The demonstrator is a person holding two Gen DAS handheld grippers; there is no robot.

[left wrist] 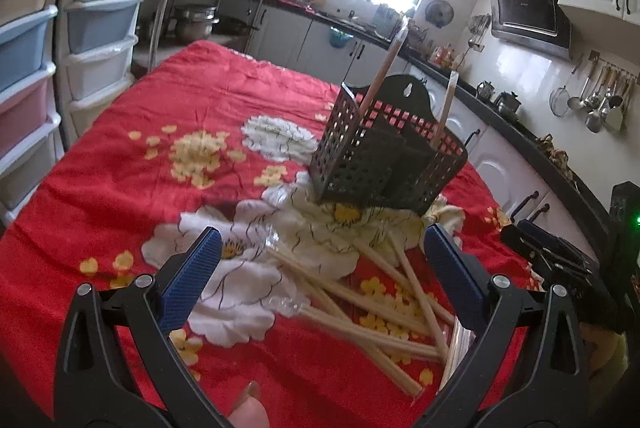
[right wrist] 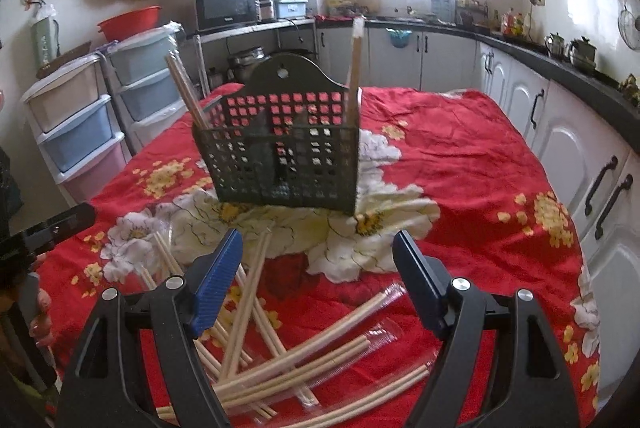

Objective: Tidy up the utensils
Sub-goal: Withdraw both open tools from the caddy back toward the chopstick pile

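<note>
1. Red floral tablecloth (right wrist: 460, 148) covering the table.
2. Left gripper (left wrist: 320, 256): jaws spread apart, empty, above loose chopsticks (left wrist: 380, 300).
3. Black perforated utensil holder (right wrist: 280, 152): upright at mid-table, two wrapped chopstick pairs standing inside.
4. Right gripper (right wrist: 318, 256): jaws apart, empty, over scattered chopsticks (right wrist: 320, 352) near the holder.

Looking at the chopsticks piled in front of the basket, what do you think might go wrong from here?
The chopsticks lie crossed, so lifting one pair with the open right gripper may drag or scatter others. Two pairs already lean out of the black basket; brushing them could tip it. The left gripper hovers open over the same pile, so the two might collide.
</note>
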